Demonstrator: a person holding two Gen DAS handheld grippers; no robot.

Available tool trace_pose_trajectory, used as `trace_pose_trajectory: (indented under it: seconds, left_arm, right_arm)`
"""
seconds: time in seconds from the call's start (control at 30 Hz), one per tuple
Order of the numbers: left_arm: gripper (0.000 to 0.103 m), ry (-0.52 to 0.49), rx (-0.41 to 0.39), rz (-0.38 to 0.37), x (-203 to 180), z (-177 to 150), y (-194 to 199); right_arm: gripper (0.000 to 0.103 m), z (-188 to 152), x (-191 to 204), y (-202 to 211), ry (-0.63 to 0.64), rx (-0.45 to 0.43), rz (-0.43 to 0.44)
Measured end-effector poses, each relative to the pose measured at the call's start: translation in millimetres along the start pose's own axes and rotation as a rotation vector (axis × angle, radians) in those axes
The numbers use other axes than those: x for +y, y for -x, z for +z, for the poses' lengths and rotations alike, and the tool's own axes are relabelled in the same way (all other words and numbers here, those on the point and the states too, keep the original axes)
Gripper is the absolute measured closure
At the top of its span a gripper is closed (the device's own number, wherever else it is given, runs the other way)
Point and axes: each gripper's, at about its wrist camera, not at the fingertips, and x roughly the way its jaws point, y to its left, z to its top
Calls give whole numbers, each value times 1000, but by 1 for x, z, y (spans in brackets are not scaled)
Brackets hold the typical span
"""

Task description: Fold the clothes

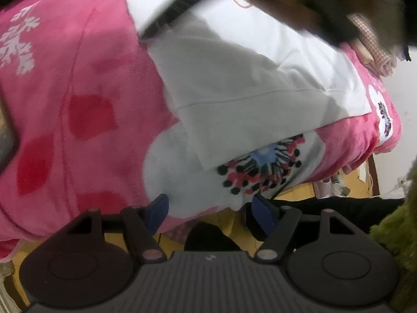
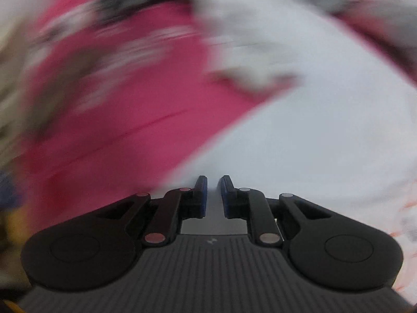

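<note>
A: Start at the left. What's the risk there?

B: The pink blanket [image 1: 78, 91] covers the bed, and the white garment [image 1: 247, 83] lies flat on it toward the right, its hem near the bed's front edge. The left gripper [image 1: 211, 208] hovers over that edge with its jaws spread and nothing between them. If it comes down there, I'd expect it to catch the fleece as well as the shirt, or miss the hem altogether.

A: And further right?

B: A dark, blurred shape crosses the top right corner of the left wrist view; I can't tell what it is. In the right wrist view the right gripper [image 2: 213, 193] has its jaws nearly together, with white cloth [image 2: 312, 135] running up to the narrow gap. Whether the pads really pinch it, I can't tell.

A: So the danger is?

B: A thin fold slipping out of a weak pinch during a fast swing; that view is heavily smeared. Then the fold would land crooked, or drag the garment off the bed's edge.
</note>
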Motion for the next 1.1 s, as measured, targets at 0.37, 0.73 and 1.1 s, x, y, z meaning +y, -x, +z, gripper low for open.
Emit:
trace_pose_trajectory:
  seconds: [0.37, 0.73, 1.1]
  left_arm:
    - [33, 65, -148, 158, 26, 24, 27]
    - [62, 167, -219, 164, 35, 62, 19]
    - [63, 263, -120, -12, 42, 59, 6]
  right_arm:
    - [91, -63, -34, 46, -307, -4, -199]
    - [91, -94, 54, 57, -253, -50, -38]
    - [92, -111, 102, 39, -325, -2, 251]
